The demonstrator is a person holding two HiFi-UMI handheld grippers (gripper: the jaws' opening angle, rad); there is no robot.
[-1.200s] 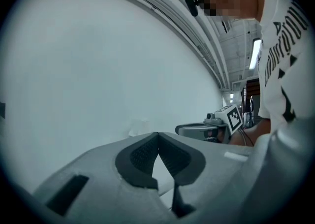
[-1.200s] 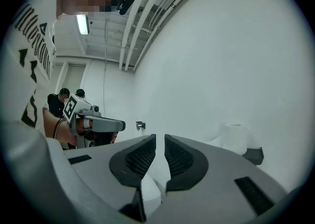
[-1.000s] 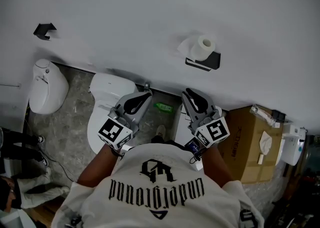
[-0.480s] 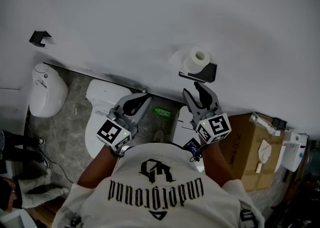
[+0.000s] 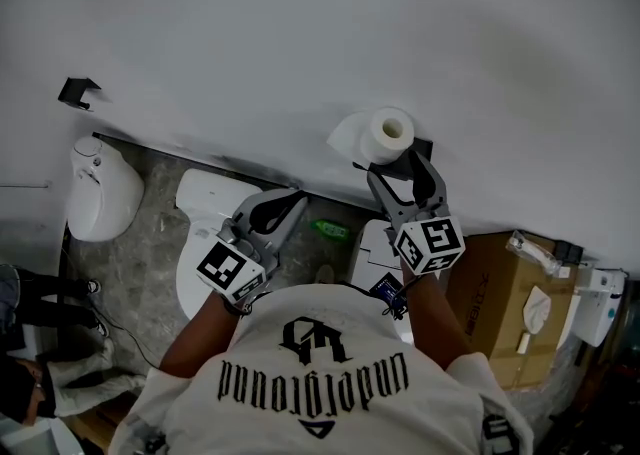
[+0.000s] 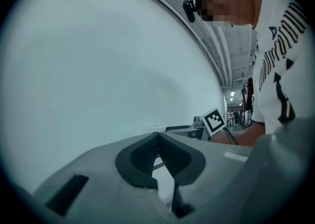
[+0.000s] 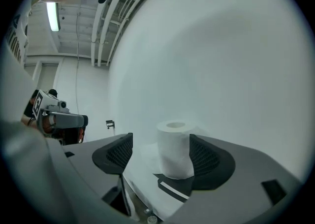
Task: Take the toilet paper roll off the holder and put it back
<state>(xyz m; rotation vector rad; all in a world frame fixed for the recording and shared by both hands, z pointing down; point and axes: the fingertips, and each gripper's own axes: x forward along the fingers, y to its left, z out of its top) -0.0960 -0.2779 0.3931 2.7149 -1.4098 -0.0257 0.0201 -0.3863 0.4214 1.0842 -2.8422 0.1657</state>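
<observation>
While the roll stands upright on the black wall holder, its core hole up and a loose sheet trailing left, the right gripper has just been opening its ribbed jaws, which flank the roll untouched; the left gripper is closed and empty; a white toilet sits below; a cardboard box stands at the right.

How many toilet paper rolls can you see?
1. The toilet paper roll stands upright on the black holder fixed to the white wall. More could be hidden inside the cardboard box at the right.
</observation>
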